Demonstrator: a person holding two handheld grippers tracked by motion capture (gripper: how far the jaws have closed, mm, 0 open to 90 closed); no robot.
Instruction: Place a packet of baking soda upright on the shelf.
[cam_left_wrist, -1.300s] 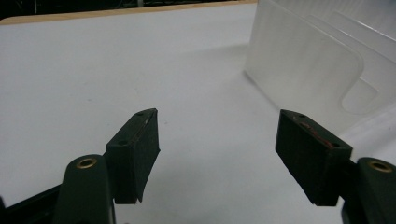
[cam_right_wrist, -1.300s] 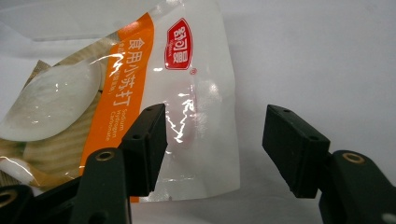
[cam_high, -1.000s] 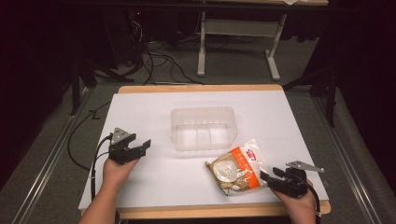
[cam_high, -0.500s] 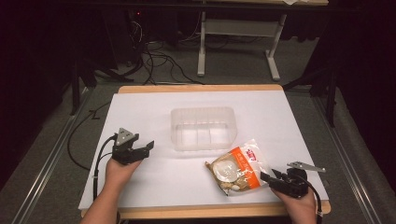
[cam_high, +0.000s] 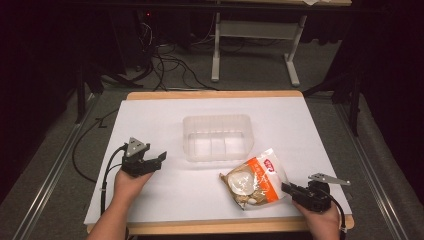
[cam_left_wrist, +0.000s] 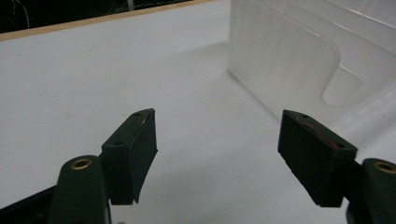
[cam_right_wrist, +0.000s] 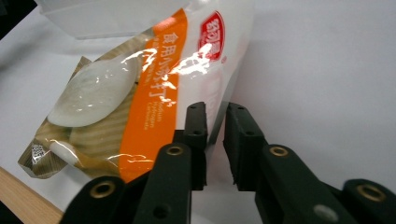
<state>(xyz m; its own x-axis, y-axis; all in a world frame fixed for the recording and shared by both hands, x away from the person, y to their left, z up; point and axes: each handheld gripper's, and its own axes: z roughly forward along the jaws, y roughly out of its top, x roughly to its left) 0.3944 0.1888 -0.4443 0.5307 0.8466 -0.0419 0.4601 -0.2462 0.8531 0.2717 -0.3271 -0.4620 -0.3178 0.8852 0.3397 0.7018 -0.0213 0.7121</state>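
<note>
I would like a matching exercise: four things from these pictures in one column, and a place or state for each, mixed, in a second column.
1. left gripper
2. right gripper
3. bag
4. tub

a. clear, in the middle of the table
b. jaws wide open over bare table
c. orange and white, lying near the front edge
d. jaws closed on the bag's edge

Pairs: 1-b, 2-d, 3-c, 4-a

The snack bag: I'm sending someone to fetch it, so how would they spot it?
On the white table, look at the near right corner, in front of the clear plastic tub. The snack bag lies flat there: glossy, with an orange band and red logo.
</note>
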